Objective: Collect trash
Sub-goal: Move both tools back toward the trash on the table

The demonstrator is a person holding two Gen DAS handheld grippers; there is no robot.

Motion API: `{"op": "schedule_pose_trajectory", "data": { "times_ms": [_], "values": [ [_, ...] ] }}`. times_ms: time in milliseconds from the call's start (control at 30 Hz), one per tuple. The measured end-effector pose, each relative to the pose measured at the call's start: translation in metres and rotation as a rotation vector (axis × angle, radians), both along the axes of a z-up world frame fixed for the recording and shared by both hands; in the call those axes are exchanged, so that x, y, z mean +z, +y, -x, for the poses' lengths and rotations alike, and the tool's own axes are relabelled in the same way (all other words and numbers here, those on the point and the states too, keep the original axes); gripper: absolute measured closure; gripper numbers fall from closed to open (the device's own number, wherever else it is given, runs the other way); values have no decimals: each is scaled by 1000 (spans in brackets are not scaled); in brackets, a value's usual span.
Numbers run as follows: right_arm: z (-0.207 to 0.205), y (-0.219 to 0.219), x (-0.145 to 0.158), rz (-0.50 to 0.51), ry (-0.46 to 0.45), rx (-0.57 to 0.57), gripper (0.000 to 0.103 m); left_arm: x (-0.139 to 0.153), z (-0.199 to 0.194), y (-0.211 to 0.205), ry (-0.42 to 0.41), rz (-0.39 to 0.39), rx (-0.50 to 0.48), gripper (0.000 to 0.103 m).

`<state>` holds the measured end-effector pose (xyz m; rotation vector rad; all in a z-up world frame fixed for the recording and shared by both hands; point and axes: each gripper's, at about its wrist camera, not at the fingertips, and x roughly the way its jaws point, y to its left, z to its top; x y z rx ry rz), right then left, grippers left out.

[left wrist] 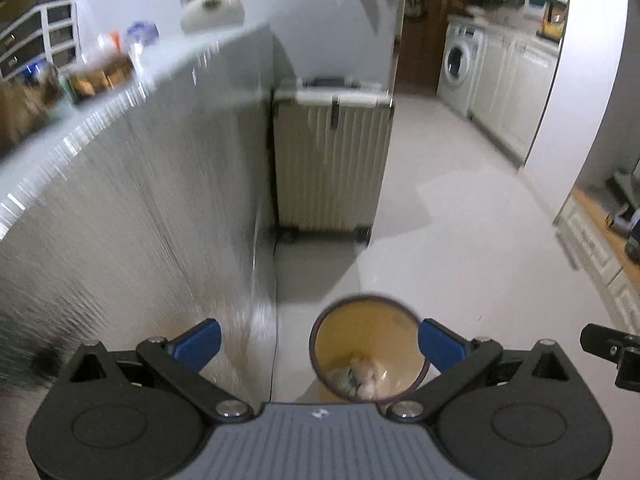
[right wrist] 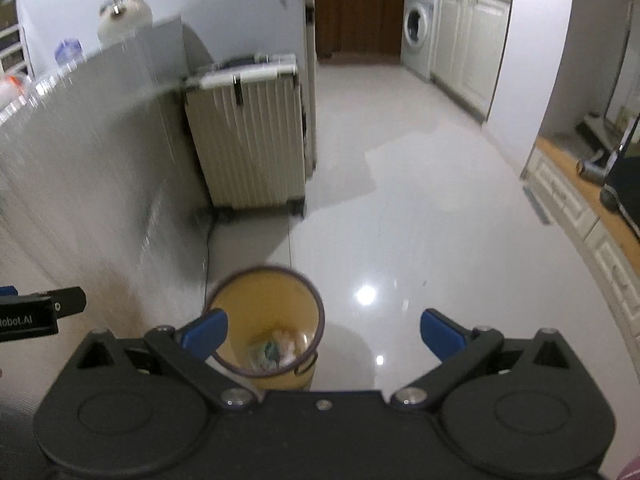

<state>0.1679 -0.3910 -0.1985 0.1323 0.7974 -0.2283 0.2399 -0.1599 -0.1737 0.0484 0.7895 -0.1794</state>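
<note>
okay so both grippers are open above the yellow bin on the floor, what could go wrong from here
Both the left gripper and the right gripper are open and empty, high above the trash bin, which already holds crumpled trash.

1. The views are motion-blurred, so a fast swing might clip the counter wall beside the bin.
2. The bin looks light; a bump could tip it onto the glossy floor.

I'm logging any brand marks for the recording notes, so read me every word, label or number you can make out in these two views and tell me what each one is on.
"obot.AI": white letters on the black body of the left gripper, at the right wrist view's left edge; the start is cut off.
Small white logo on the left gripper's grey housing: too small to read.
Packages on the counter: too blurred to read.
Washing machine: no readable marking.
</note>
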Motion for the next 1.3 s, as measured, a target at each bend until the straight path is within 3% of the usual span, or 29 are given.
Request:
{"op": "schedule_pose_trajectory", "data": {
  "times_ms": [400,700,967,1167,1300],
  "values": [
    [47,15,117,72,-226,24,0,99,53,16,-188,79,-34,0],
    [56,46,177,63,-374,76,0,162,80,64,-326,90,21,0],
    [44,96,205,21,-452,167,0,206,88,121,-414,60,102,0],
    [29,140,216,-33,-516,244,0,227,91,166,-471,31,136,0],
    [12,172,216,-56,-510,313,0,233,86,196,-490,-9,154,0]
  ]
}}
